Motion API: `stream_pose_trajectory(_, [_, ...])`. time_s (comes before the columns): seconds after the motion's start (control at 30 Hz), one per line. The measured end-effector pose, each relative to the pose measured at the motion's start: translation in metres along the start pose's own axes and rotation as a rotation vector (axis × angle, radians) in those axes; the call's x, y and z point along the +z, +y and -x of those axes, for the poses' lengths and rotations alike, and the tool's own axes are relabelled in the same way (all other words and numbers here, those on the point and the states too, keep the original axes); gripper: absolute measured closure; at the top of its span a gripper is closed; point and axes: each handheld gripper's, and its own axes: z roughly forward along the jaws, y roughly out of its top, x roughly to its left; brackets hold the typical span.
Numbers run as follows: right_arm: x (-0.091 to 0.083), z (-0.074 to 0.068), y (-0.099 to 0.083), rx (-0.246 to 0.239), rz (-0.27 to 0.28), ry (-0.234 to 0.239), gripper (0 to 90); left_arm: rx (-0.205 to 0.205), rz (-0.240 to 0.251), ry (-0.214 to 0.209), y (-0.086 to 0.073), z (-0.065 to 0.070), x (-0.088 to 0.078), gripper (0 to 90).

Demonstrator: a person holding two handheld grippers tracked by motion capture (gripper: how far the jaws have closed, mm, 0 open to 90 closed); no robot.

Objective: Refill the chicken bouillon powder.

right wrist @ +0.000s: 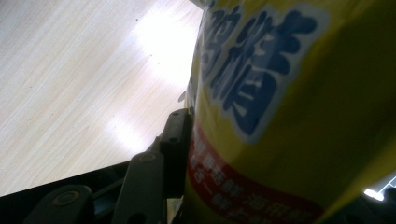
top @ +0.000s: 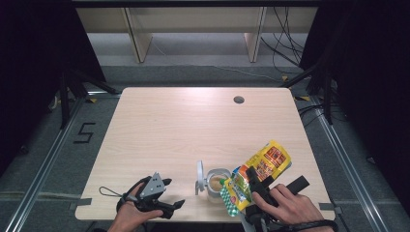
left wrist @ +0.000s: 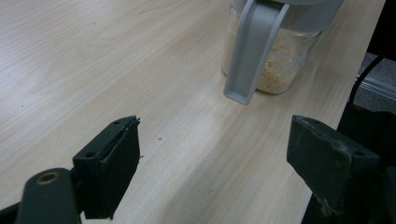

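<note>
A small clear jar [top: 216, 184] of beige granules stands near the table's front edge, its grey lid [top: 199, 176] flipped open to the left. My right gripper [top: 252, 186] is shut on a yellow printed bag [top: 263, 164], which is tilted with its lower green-checked end right beside the jar's mouth. In the right gripper view, one black finger [right wrist: 175, 140] presses against the bag [right wrist: 289, 116]; the other is hidden behind it. My left gripper [top: 173, 193] rests on the table left of the jar, open and empty. Its view [left wrist: 215, 140] looks at the jar [left wrist: 275, 60] and hanging lid [left wrist: 254, 51].
The wooden table [top: 183, 125] has a round cable hole [top: 238, 100] at the back right. Its front edge runs just below both hands. Pale shelving [top: 193, 29] stands beyond the table, with cables on the floor at the right.
</note>
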Motion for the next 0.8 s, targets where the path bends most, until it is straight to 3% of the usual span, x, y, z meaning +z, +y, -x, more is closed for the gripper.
stream_pose_trajectory(0.07, [0.000, 0.000, -0.001, 0.013, 0.000, 0.023, 62.5, 0.000, -0.004, -0.002, 0.000, 0.000, 0.000, 16.8])
stream_pose_trajectory(0.1, [0.000, -0.001, -0.001, 0.032, 0.002, 0.015, 62.5, 0.000, -0.004, -0.002, 0.000, 0.000, 0.000, 16.8])
stream_pose_trajectory(0.13, [-0.001, -0.001, -0.002, 0.011, -0.005, -0.005, 62.5, 0.000, -0.003, -0.002, 0.000, 0.000, 0.000, 16.8])
stream_pose_trajectory(0.2, [-0.001, -0.001, -0.003, 0.029, -0.001, 0.019, 62.5, 0.002, -0.003, -0.001, 0.000, 0.000, 0.000, 16.8])
stream_pose_trajectory(0.27, [0.000, -0.004, -0.003, 0.071, 0.008, 0.009, 62.5, 0.000, -0.003, -0.002, 0.000, 0.000, 0.000, 16.8])
stream_pose_trajectory(0.3, [0.000, -0.002, -0.004, 0.040, 0.013, 0.009, 62.5, 0.000, -0.003, -0.002, 0.000, 0.000, 0.000, 16.8])
stream_pose_trajectory(0.33, [0.000, -0.004, -0.003, 0.071, 0.006, 0.011, 62.5, -0.006, -0.003, 0.000, 0.000, 0.000, 0.000, 16.8])
stream_pose_trajectory(0.4, [-0.001, -0.006, -0.004, 0.081, 0.006, -0.006, 62.5, -0.028, 0.002, 0.002, 0.000, 0.002, 0.000, 16.8])
stream_pose_trajectory(0.43, [0.000, -0.004, -0.006, 0.052, 0.022, -0.013, 62.5, -0.015, 0.002, -0.001, 0.000, 0.001, 0.000, 16.8])
stream_pose_trajectory(0.47, [0.000, -0.006, -0.006, 0.093, 0.023, 0.008, 62.5, -0.023, 0.002, 0.002, 0.000, 0.002, 0.000, 16.8])
stream_pose_trajectory(0.53, [0.001, -0.006, -0.008, 0.090, 0.044, -0.012, 62.5, -0.033, 0.003, 0.000, -0.001, 0.002, 0.000, 16.8])
stream_pose_trajectory(0.57, [0.000, -0.008, -0.009, 0.139, 0.042, 0.004, 62.5, -0.033, 0.002, 0.000, 0.000, 0.002, 0.000, 16.8])
stream_pose_trajectory(0.63, [0.001, -0.010, -0.015, 0.181, 0.082, 0.000, 62.5, -0.028, -0.002, 0.000, 0.000, 0.002, 0.000, 16.8])
stream_pose_trajectory(0.67, [0.004, -0.013, -0.015, 0.239, 0.115, 0.003, 62.6, -0.026, -0.002, 0.000, 0.000, 0.002, 0.000, 16.8])
stream_pose_trajectory(0.7, [0.006, -0.013, -0.018, 0.223, 0.124, 0.007, 62.6, -0.026, -0.004, 0.002, 0.000, 0.002, 0.000, 16.8])
stream_pose_trajectory(0.8, [0.010, -0.019, -0.024, 0.278, 0.148, 0.018, 62.7, -0.031, 0.001, 0.005, 0.000, 0.002, 0.000, 16.8])
